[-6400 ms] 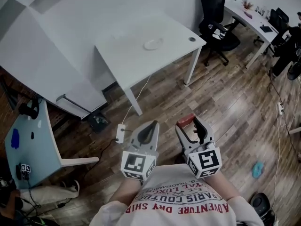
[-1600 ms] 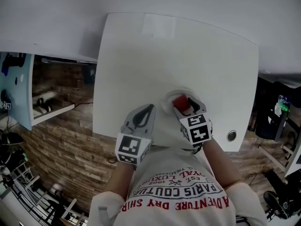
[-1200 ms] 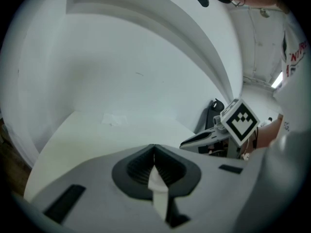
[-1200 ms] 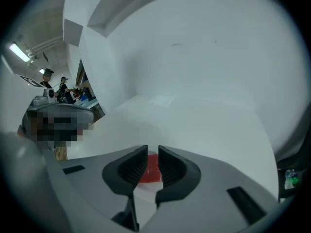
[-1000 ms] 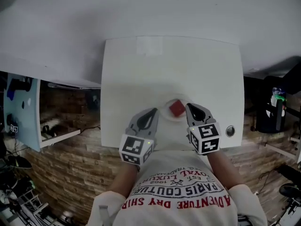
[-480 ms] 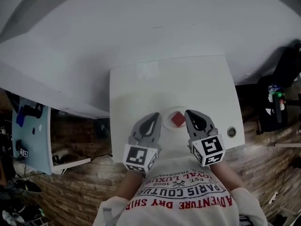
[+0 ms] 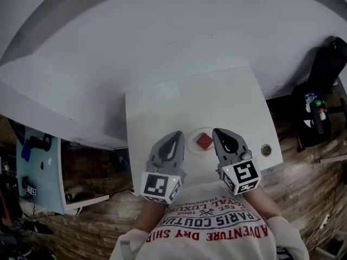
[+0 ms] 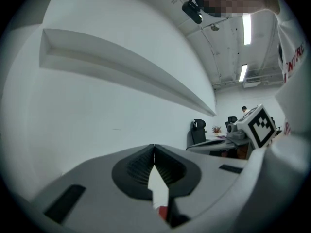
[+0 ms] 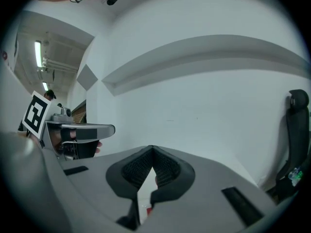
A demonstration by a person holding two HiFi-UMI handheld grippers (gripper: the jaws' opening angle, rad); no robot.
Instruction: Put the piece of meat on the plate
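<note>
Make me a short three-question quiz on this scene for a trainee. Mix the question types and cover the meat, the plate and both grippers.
1. True or false: the piece of meat lies on the plate.
2. Pick one. The right gripper is: A) wide open, B) shut on the piece of meat, C) shut with nothing in it.
3. Fill in: the left gripper has its jaws ____.

Key
1. True.
2. C.
3. Shut. The tips meet and hold nothing.
</note>
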